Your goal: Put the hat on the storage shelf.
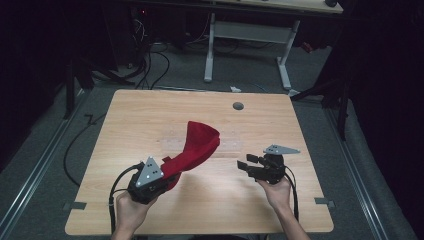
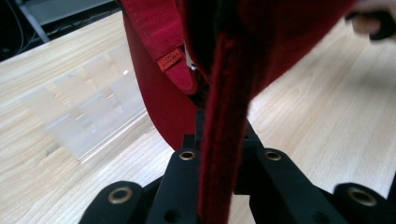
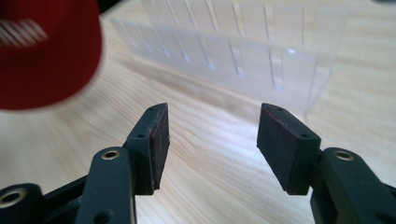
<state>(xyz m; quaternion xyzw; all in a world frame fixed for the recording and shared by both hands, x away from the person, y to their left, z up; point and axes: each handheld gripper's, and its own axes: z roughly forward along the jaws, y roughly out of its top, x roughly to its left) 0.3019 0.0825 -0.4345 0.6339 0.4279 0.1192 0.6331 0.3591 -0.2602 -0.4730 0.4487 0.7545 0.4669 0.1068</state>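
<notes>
Two handheld grippers over a light wooden table [image 1: 150,107]. Left gripper [image 1: 165,172] sits near the front-left of the tabletop in the high view, held in the person's left hand [image 1: 127,210], grey three-cornered plate on top, black cable looping off to its left. Its jaws are clamped tight on a red cap [image 1: 197,145]; the left gripper view shows a thick red seam or edge of the cap [image 2: 224,140] running straight down between the two black jaws, fabric pinched, no gap visible. Cap is lifted off the table, rising from the jaws up and toward the table's middle, curved upper end highest. A small orange label [image 2: 169,59] shows on a red strap on the cap's inner side in the left gripper view.

Right gripper [image 1: 248,162] is at the front-right, held in the right hand [image 1: 277,192], jaws pointing left toward the cap, apart from it. Right gripper view: both dark pads [image 3: 156,140] spread wide, bare wood between them, nothing held or touched. The red cap [image 3: 46,56] shows blurred at the top left of that view, with white markings on it, off to the side of the jaws, not between them.

A clear acrylic rack [image 3: 243,56] with slotted dividers lies on the table ahead of the right jaws; faintly visible mid-table in the high view [image 1: 175,146], just behind the cap. A round grey grommet [image 1: 238,106] sits near the far edge of the table.
</notes>
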